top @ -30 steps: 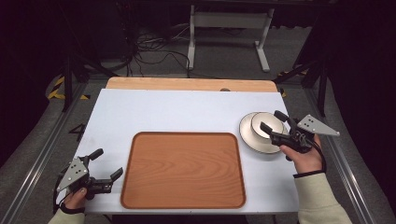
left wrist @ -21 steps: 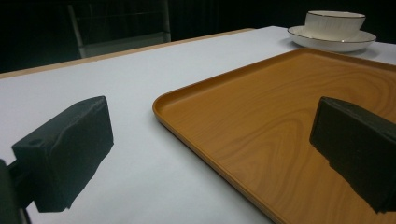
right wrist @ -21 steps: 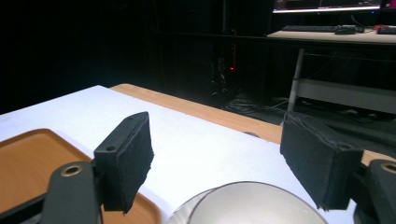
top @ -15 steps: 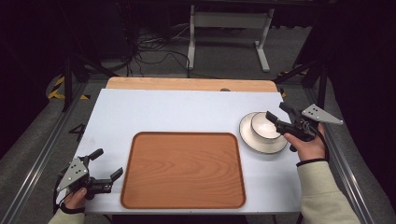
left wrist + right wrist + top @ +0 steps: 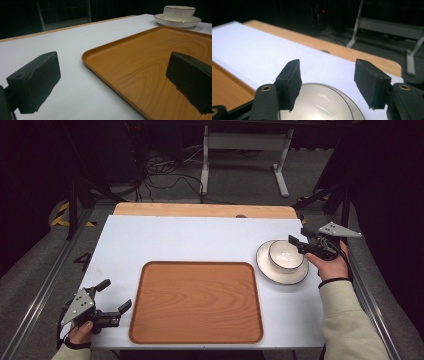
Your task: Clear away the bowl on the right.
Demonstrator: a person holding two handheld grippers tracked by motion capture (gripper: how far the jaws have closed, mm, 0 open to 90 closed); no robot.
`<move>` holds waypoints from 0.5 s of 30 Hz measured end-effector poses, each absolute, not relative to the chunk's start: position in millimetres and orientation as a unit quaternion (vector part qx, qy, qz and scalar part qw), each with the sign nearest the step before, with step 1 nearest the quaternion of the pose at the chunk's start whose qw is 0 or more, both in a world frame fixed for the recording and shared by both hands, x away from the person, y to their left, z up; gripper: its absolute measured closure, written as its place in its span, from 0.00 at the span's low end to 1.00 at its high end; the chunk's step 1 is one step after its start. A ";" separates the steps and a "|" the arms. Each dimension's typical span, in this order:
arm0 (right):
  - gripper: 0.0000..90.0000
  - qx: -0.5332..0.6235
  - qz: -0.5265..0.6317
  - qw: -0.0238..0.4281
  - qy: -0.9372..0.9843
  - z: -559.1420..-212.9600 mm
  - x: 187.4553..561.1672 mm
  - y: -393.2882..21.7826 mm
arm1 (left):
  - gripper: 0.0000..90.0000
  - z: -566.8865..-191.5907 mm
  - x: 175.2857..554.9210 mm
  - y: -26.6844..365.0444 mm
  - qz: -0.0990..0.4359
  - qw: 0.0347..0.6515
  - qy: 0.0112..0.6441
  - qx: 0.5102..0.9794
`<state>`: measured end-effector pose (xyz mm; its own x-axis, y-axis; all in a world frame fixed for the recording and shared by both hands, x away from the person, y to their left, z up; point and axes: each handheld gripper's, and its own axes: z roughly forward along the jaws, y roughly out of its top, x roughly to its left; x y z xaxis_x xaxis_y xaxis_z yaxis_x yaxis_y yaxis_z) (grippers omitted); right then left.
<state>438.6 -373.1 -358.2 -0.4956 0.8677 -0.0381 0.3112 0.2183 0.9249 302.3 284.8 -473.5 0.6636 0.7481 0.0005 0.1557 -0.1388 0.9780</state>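
A white bowl point(image 5: 283, 254) stands on a white plate point(image 5: 280, 274) at the table's right side. My right gripper point(image 5: 300, 241) hovers open at the bowl's far right rim, with nothing between its jaws. In the right gripper view the bowl point(image 5: 322, 103) lies just below the open right gripper point(image 5: 330, 83). A brown wooden tray point(image 5: 197, 302) lies empty in the middle front. My left gripper point(image 5: 114, 295) rests open at the front left, beside the tray's left edge. The left gripper view has the left gripper point(image 5: 113, 80), the tray point(image 5: 150, 62) and, far off, the bowl point(image 5: 178, 12) on its plate point(image 5: 183, 22).
The white table top point(image 5: 190, 240) has a wooden strip point(image 5: 200, 210) along its far edge. Beyond it the dark floor holds cables and a metal stand point(image 5: 245, 142). Metal rails run along both sides of the table.
My right gripper has shifted a little toward the far side along the bowl's right rim, still open. The left gripper, tray, bowl and plate have not moved.
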 end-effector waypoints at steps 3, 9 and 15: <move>0.48 0.430 0.433 0.279 0.741 -358.5 444.7 -375.7 | 0.00 -473.5 302.3 284.9 0.258 0.573 0.319 0.709; 0.51 0.470 0.355 0.234 0.773 -361.3 457.5 -377.9 | 0.00 -473.5 302.3 284.8 0.258 0.573 0.319 0.709; 0.51 0.496 0.312 0.211 0.783 -369.2 465.2 -380.0 | 0.00 -473.5 302.3 284.8 0.258 0.573 0.319 0.709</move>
<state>465.2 -380.0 -369.2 -0.4197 0.9074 -0.0215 0.6443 0.3145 0.6971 302.3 284.8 -473.5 0.6640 0.7477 0.0006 0.1562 -0.1395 0.9778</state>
